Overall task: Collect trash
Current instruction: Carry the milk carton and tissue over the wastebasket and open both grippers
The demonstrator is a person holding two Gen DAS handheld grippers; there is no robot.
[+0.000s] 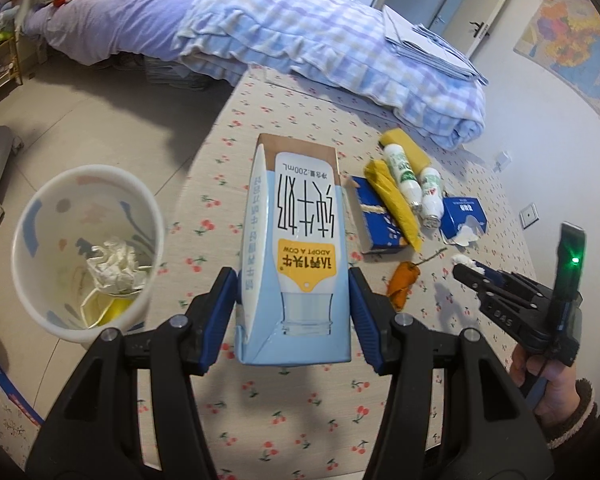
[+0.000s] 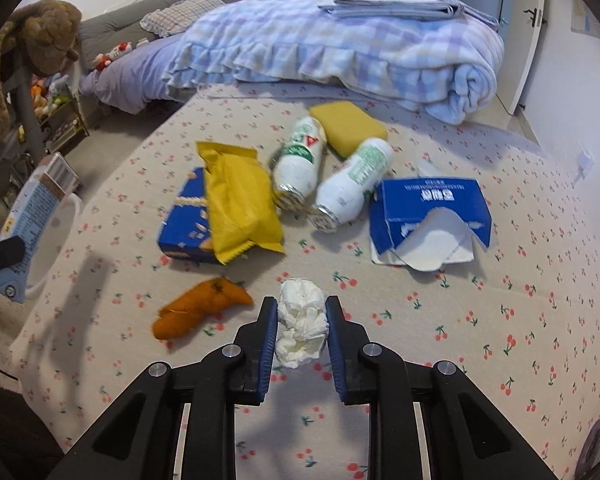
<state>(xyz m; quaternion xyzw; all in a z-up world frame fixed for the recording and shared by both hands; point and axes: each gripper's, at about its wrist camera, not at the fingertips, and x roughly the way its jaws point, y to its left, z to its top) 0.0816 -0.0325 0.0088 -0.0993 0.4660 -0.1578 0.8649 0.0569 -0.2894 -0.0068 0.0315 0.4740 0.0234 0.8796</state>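
Note:
My left gripper (image 1: 293,314) is shut on a light-blue milk carton (image 1: 294,248), held above the cherry-print bed cover with its print upside down. A white trash bin (image 1: 88,248) with crumpled paper inside stands on the floor to its left. My right gripper (image 2: 302,326) is shut on a crumpled white tissue (image 2: 302,320), just above the cover; it also shows in the left wrist view, gripper (image 1: 466,270) holding the tissue (image 1: 460,260). Trash lies beyond: an orange peel (image 2: 204,306), a yellow wrapper (image 2: 240,204) on a blue box (image 2: 182,220), two white bottles (image 2: 300,158), a torn blue tissue box (image 2: 432,216).
A yellow sponge (image 2: 348,126) lies behind the bottles. A rolled checked blanket (image 2: 340,52) with folded papers on top fills the back of the bed. The bin rim (image 2: 66,216) and the carton (image 2: 32,208) show at the left of the right wrist view. A hand (image 1: 552,392) holds the right gripper.

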